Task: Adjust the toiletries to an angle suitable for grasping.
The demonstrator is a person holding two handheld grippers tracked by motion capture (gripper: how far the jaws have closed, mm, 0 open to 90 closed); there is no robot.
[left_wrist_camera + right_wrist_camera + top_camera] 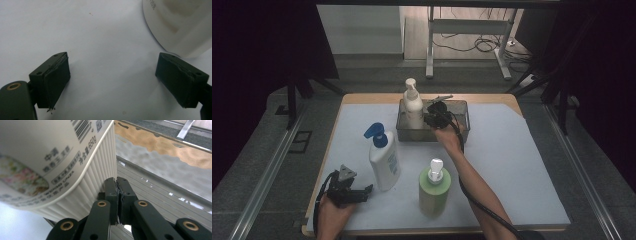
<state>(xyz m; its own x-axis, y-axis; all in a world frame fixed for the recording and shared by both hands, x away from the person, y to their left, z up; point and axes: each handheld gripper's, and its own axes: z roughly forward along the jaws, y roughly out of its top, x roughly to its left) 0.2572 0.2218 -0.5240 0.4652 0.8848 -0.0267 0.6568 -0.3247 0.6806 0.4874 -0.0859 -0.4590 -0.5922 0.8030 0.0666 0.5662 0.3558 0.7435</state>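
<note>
A white pump bottle (413, 105) stands upright at the left end of a clear rectangular bin (460, 122) at the back of the table. My right gripper (432, 114) reaches into the bin just right of that bottle. In the right gripper view its jaws (116, 180) are shut flat on each other with nothing between them, close beside the bottle's ribbed lower wall (82, 187). My left gripper (367, 190) rests at the front left, open, pointing at a white bottle with a blue pump (384, 162). Its pads (56, 80) stand wide over bare mat, with that bottle's base (180, 22) just beyond.
A green bottle with a white pump (434, 190) stands at the front centre, between my forearms. A pale mat (512, 165) covers the wooden table. The right part of the bin floor (155, 195) is bare. Dark curtains and desk legs lie beyond the table.
</note>
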